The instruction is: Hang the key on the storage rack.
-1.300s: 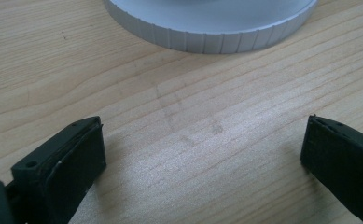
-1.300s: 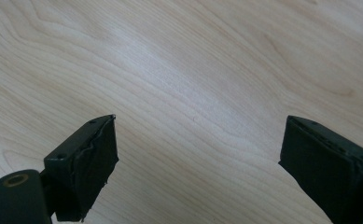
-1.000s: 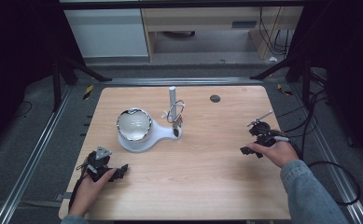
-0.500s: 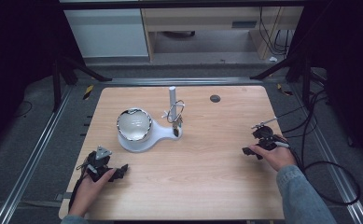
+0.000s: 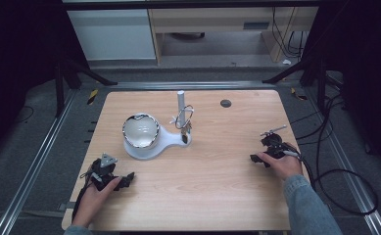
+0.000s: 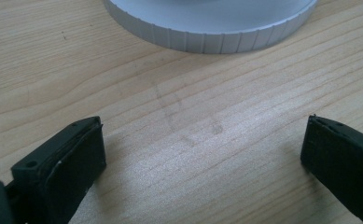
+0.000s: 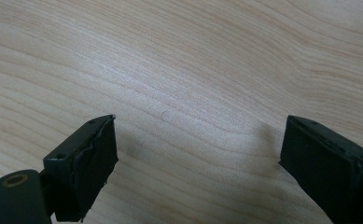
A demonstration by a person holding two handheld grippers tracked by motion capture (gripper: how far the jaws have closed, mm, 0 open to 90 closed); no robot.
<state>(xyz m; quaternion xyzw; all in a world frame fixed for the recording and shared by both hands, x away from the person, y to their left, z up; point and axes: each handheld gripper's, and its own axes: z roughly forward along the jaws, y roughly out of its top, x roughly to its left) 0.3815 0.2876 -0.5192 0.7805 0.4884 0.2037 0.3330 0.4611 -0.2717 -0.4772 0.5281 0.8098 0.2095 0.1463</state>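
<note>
A white stand (image 5: 166, 142) sits on the wooden table (image 5: 212, 196), left of centre. It carries a round shiny-rimmed bowl (image 5: 140, 130) and an upright grey post (image 5: 181, 102) with a metal ring and small bits (image 5: 184, 121) hanging on it. My left gripper (image 5: 123, 179) rests near the front left corner, open, with bare wood between its jaws. The left gripper view has the same gripper (image 6: 202, 154) facing the stand's ridged white base (image 6: 212, 28) a short way ahead. At the right side lies my right gripper (image 5: 257, 152), open over bare wood, as the right gripper view (image 7: 198, 154) confirms.
A small dark disc (image 5: 226, 103) lies near the table's far right. Black cables (image 5: 335, 176) trail off the right edge onto the floor. Metal rails (image 5: 36, 161) run along both sides, and white cabinets (image 5: 114, 34) stand beyond the far edge.
The right hand and forearm have shifted slightly near the right edge. The left gripper and the stand have stayed where they were.
</note>
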